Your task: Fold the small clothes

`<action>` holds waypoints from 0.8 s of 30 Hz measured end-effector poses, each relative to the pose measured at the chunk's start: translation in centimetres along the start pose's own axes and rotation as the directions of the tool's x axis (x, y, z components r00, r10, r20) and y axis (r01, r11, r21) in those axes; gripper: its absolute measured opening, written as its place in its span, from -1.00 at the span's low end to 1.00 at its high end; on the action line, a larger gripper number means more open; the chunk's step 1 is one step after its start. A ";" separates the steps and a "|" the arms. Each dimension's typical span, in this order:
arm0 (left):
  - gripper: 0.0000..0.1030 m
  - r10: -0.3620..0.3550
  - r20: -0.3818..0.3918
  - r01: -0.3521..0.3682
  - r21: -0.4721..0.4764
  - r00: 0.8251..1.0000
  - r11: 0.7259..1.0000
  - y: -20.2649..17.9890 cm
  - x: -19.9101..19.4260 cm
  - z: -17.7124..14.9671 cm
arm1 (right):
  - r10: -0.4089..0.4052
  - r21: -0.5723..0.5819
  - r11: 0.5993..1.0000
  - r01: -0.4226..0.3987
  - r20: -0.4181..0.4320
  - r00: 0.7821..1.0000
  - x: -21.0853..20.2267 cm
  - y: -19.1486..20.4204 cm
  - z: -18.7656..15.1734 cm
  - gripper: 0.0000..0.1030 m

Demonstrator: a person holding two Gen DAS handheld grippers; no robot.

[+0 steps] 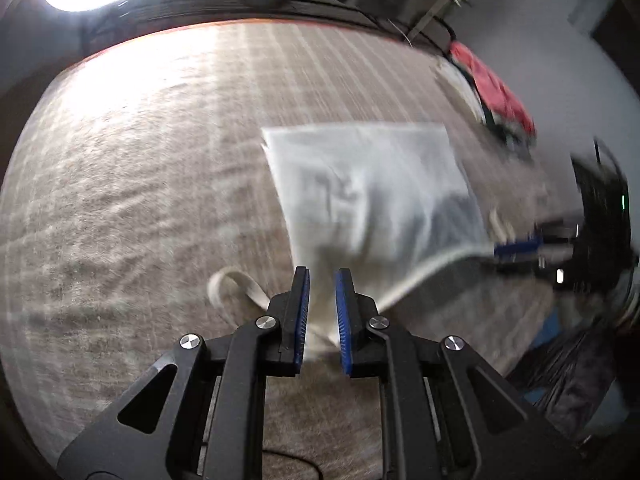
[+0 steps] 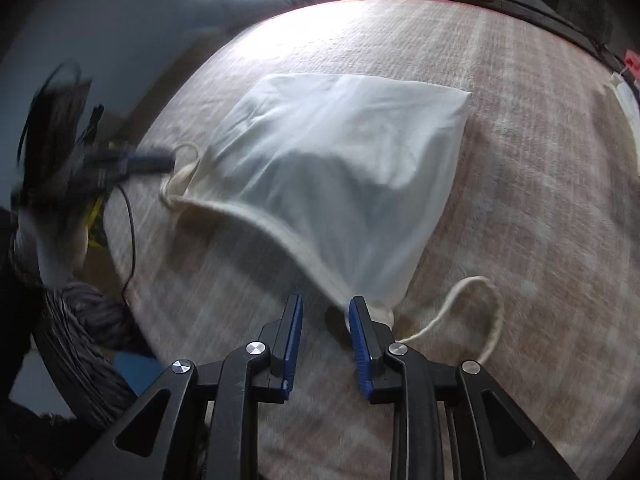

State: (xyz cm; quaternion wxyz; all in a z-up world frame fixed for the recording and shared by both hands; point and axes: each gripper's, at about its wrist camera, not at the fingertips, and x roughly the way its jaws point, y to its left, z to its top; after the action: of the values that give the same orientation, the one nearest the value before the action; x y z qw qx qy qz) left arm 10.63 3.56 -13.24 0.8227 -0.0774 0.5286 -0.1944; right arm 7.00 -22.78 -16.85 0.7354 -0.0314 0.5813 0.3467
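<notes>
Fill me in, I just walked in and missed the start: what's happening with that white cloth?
A person is working a thin white garment on a beige woven blanket, one hand-held gripper in each hand. The left hand-held gripper has a corner of the fabric between its fingers and holds that edge off the blanket. The right hand-held gripper stands open at the other near corner, by a cord loop, without a clear grip. The far part lies flat; no fold is finished yet.
</notes>
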 end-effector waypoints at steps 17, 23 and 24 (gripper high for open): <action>-0.30 0.004 0.087 -0.005 0.011 0.996 1.000 -3.7 5.1 2.7 | -0.047 -0.052 0.997 0.064 0.278 0.959 1.4 1.2 4.5 -0.50; -0.40 0.128 0.078 -0.131 0.039 0.989 0.991 -2.5 6.7 2.2 | -0.099 -0.082 0.989 0.120 0.217 0.971 2.3 1.0 4.6 -0.60; -0.40 0.125 0.092 -0.128 0.019 0.988 0.992 -2.0 6.1 2.4 | -0.083 -0.072 0.992 0.102 0.226 0.971 1.7 0.7 4.7 -0.59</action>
State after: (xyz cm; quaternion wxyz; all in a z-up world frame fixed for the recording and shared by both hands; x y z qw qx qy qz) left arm 14.52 -0.88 -16.71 0.8574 -0.0423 0.4921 -0.1447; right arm 10.69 -19.36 -16.55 0.8093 -0.0500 0.4784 0.3371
